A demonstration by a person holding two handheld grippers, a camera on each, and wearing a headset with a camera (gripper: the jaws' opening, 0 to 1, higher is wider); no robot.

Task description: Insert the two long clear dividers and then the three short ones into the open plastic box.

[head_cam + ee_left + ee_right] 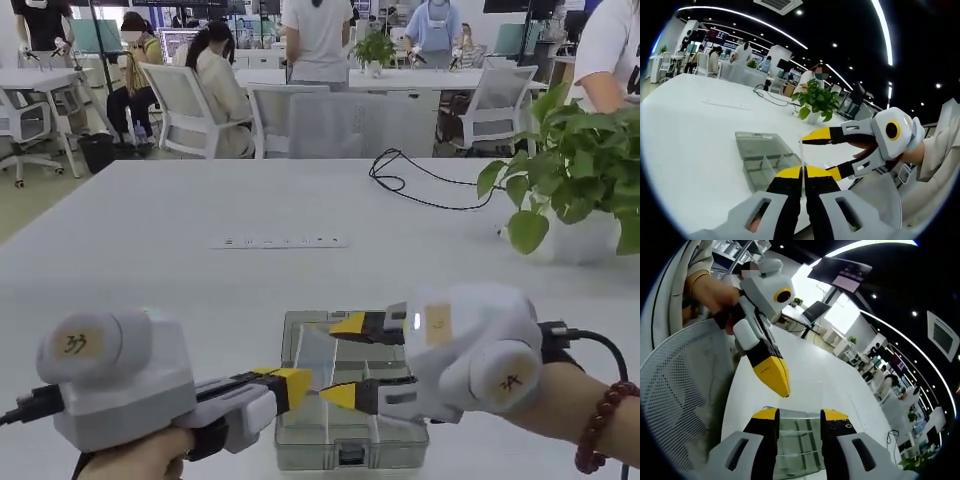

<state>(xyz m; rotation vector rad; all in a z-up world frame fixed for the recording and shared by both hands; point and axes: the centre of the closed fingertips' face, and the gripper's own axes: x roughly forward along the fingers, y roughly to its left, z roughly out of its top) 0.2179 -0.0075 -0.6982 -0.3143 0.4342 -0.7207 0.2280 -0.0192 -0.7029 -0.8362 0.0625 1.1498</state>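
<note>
The open clear plastic box (350, 445) lies at the near edge of the white table, and some clear partitions stand inside it (756, 145) (800, 440). My left gripper (290, 385) (803, 172) is shut over the box's left side. A thin clear divider (801, 152), seen edge-on, rises from between its yellow tips. My right gripper (343, 360) (800, 415) stands open above the box with nothing between its jaws, facing the left one. In the right gripper view the left gripper (774, 380) points down at the box; the right gripper (825, 155) appears in the left gripper view.
A potted green plant (580, 190) stands at the table's right. A black cable (410, 180) loops at the back, and a white power strip (280, 242) lies mid-table. White chairs and several people are beyond the far edge. A mesh chair (680, 390) is close behind me.
</note>
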